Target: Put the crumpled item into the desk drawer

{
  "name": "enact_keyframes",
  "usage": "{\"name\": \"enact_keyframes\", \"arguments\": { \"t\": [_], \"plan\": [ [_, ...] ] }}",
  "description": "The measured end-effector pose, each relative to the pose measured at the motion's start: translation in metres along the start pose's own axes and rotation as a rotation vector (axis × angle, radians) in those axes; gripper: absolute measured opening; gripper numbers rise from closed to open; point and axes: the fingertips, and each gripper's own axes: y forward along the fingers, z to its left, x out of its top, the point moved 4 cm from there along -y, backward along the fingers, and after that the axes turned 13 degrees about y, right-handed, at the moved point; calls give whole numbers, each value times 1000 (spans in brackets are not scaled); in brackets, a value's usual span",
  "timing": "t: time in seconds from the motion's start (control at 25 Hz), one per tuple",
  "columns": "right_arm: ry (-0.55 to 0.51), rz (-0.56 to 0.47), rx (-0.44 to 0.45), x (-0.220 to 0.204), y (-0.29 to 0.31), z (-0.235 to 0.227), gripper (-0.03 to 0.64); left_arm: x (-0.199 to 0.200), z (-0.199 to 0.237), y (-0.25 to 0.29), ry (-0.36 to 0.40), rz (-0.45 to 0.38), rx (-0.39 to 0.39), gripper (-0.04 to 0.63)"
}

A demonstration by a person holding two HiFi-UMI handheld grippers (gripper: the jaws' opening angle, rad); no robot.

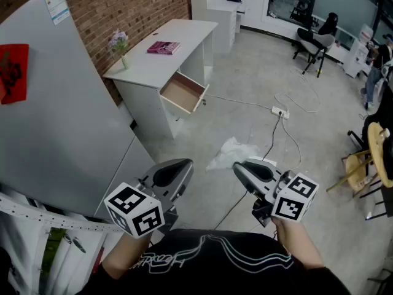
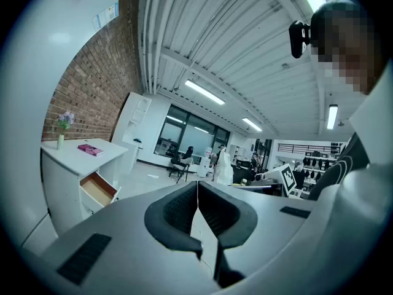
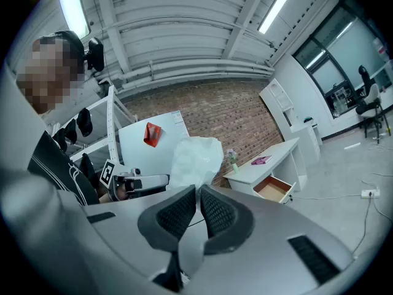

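Note:
A white crumpled item [image 1: 231, 153] juts from the tips of my right gripper [image 1: 238, 168], which is shut on it at waist height above the floor. In the right gripper view the item [image 3: 196, 158] rises out of the closed jaws of the right gripper [image 3: 198, 192]. My left gripper [image 1: 181, 168] hovers beside it, shut with nothing held; its jaws meet in the left gripper view [image 2: 198, 188]. Ahead stands a white desk [image 1: 147, 63] against the brick wall, its drawer [image 1: 182, 93] pulled open and showing a bare wooden bottom; the drawer [image 3: 274, 188] also shows in the right gripper view.
A pink book [image 1: 163, 47] and a small vase of flowers [image 1: 119, 43] sit on the desk. A power strip [image 1: 280, 111] with cables lies on the floor ahead. A large white panel [image 1: 55, 115] stands at left; wooden chairs [image 1: 362, 165] at right.

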Motion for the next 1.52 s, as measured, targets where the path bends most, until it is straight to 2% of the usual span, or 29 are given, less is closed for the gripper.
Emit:
{"name": "enact_keyframes", "arguments": {
  "t": [0.48, 0.72, 0.92, 1.16, 1.28, 1.36, 1.52],
  "plan": [
    [-16, -7, -1, 3, -42, 5, 54, 2, -39, 8, 13, -22, -5, 23],
    [-5, -18, -28, 4, -59, 2, 54, 2, -51, 19, 11, -19, -17, 23],
    [8, -26, -71, 1, -70, -19, 55, -5, -56, 36, 19, 9, -41, 23],
    [49, -20, -98, 7, -52, -65, 55, -24, -25, 72, -10, 31, -63, 23],
    [61, -23, -111, 9, -41, -92, 55, -36, -9, 93, 6, 44, -78, 23],
    [73, -21, -121, 9, -28, -113, 54, -45, 8, 107, 13, 53, -83, 23],
    [101, -1, -136, 14, 4, -156, 55, -56, 52, 136, -21, 75, -76, 23]
  ]
}}
